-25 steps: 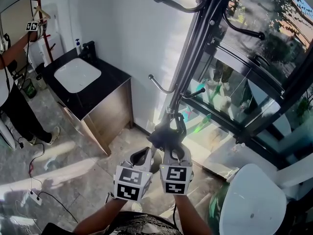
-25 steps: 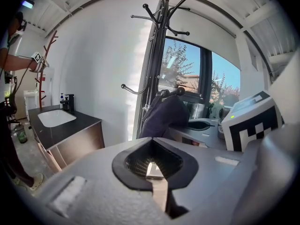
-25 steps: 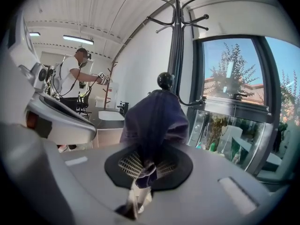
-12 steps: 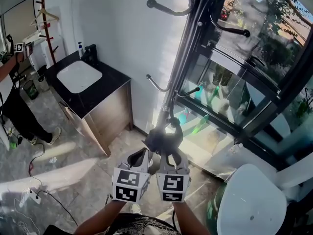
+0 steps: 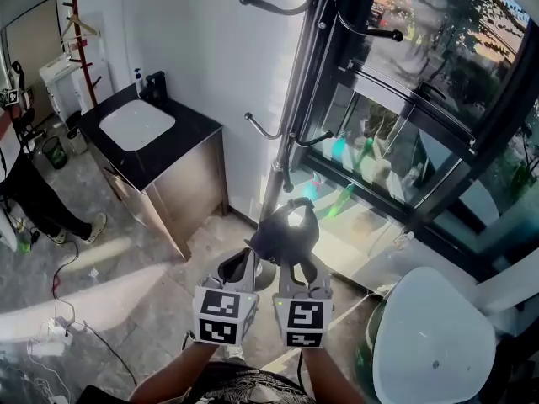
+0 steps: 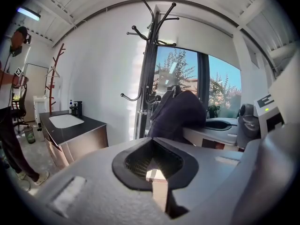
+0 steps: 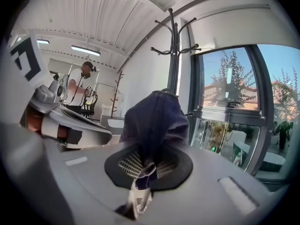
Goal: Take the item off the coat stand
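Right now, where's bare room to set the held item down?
Bare: the black countertop's end nearest the coat stand, and the floor in front of the cabinet. Crowded: bottles behind the sink, cables on the floor at far left.

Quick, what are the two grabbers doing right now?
Left gripper: open, nothing between its jaws.
Right gripper: closed, holding the dark navy cloth cap.
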The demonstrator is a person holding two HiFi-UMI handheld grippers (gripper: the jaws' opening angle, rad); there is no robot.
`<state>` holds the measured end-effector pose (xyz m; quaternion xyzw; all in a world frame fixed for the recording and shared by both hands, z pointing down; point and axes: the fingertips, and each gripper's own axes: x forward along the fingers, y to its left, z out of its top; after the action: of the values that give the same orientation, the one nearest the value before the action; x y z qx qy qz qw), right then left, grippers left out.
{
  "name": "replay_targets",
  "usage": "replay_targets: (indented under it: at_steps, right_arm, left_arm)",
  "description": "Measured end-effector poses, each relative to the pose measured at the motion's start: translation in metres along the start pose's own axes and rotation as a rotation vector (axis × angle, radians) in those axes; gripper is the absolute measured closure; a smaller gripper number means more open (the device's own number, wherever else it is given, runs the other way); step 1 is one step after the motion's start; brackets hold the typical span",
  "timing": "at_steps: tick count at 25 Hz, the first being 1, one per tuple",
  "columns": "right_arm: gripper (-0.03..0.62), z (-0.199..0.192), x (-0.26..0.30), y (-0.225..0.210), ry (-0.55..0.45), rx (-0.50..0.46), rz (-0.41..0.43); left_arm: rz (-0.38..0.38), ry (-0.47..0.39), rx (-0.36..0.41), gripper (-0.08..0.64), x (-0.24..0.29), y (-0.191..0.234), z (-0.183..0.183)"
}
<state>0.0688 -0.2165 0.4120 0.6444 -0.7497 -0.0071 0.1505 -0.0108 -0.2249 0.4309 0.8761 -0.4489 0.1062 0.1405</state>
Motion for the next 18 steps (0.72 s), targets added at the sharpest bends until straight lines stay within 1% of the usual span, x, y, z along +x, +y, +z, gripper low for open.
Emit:
replay_targets:
  at_steps: [5,11,18]
  right_arm:
    - [0.571,0.000,-0.030,-0.008,-0.005,0.026,-0.012]
    - [0.571,0.000,-0.064,-0.018,-0.012,0.052,-0.037]
    - [0.571,-0.001,-0.097,-0.025,-0.018,0.063,-0.052]
  left_arm:
    - [-0.014,0.010,0.019,0.560,-0.013,-0.024,-0.007]
    - [-0.017,0.001,0.075,0.560,-0.027,-0.048,-0.009]
    - [-0.041,0.004,0.074,0.560,-0.039,-0.074,-0.014]
